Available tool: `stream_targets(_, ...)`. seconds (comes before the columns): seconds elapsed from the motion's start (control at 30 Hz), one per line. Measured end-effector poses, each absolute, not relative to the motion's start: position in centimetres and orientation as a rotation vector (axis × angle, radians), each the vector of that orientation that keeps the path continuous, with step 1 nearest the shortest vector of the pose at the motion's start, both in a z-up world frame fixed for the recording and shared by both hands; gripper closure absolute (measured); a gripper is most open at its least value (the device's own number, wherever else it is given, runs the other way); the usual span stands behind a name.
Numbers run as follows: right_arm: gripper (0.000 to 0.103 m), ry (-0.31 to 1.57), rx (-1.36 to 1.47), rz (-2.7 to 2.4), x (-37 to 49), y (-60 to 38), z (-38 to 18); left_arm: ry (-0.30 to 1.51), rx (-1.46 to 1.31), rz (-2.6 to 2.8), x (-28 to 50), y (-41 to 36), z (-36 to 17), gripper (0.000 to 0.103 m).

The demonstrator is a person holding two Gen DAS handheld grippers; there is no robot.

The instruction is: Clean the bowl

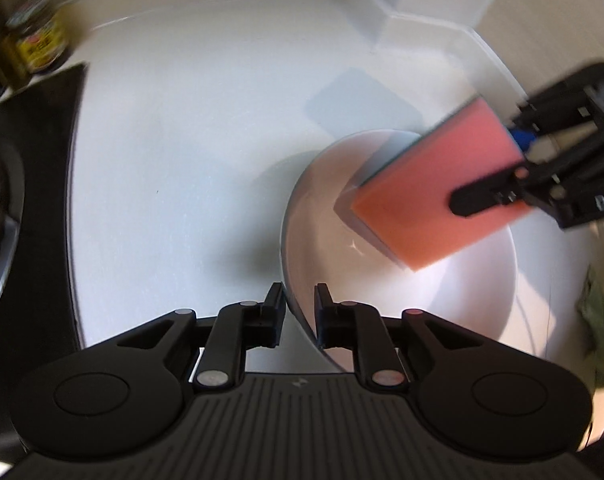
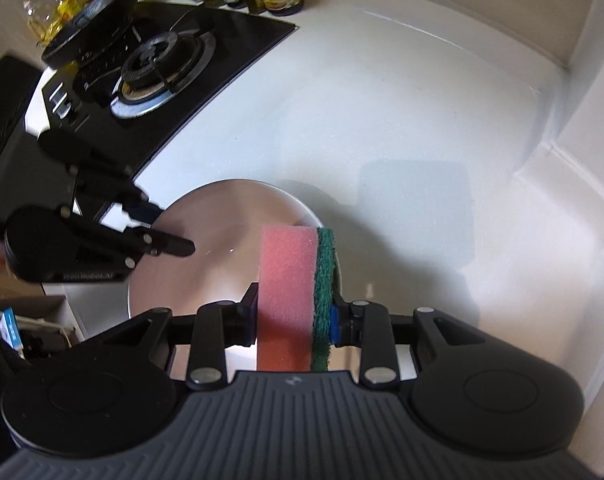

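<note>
Left wrist view: the left gripper pinched the bowl rim at 9 o'clock while the right gripper, clamping the sponge, best swept firmly around the wall.

Round shiny brushed-metal bowl, smooth. Pink porous foam sponge w/ rough green scouring layer. Matt black plastic grippers; glossy white countertop.
</note>
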State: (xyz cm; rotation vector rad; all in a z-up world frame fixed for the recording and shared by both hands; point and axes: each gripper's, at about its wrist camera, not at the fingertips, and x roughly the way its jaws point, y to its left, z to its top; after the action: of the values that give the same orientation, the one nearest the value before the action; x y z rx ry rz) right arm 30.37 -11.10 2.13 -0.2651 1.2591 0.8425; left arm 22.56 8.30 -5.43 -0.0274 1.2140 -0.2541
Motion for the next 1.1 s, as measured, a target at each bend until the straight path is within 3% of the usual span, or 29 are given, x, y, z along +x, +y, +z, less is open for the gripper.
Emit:
stream_targets(0.53,0.075,1.258,-0.415,0.891,31.8,-9.1,3.0,1.228,0.395,-0.488,26.3,6.4,-5.5,0.088)
stream_targets(0.77,0.075,1.255,-0.458,0.912,32.0,-8.0,2.8,1.221,0.262,-0.413,26.0,7.8,-5.5,0.088)
stream_targets(0.9,0.076,1.253,-0.394,0.883,31.6,-9.2,2.9,1.214,0.066,-0.316,23.8,9.1,-5.2,0.081)
stream_targets(1.1,0.075,1.256,-0.27,0.828,31.4,-10.9,2.8,1.202,-0.003,-0.243,22.3,9.2,-6.3,0.082)
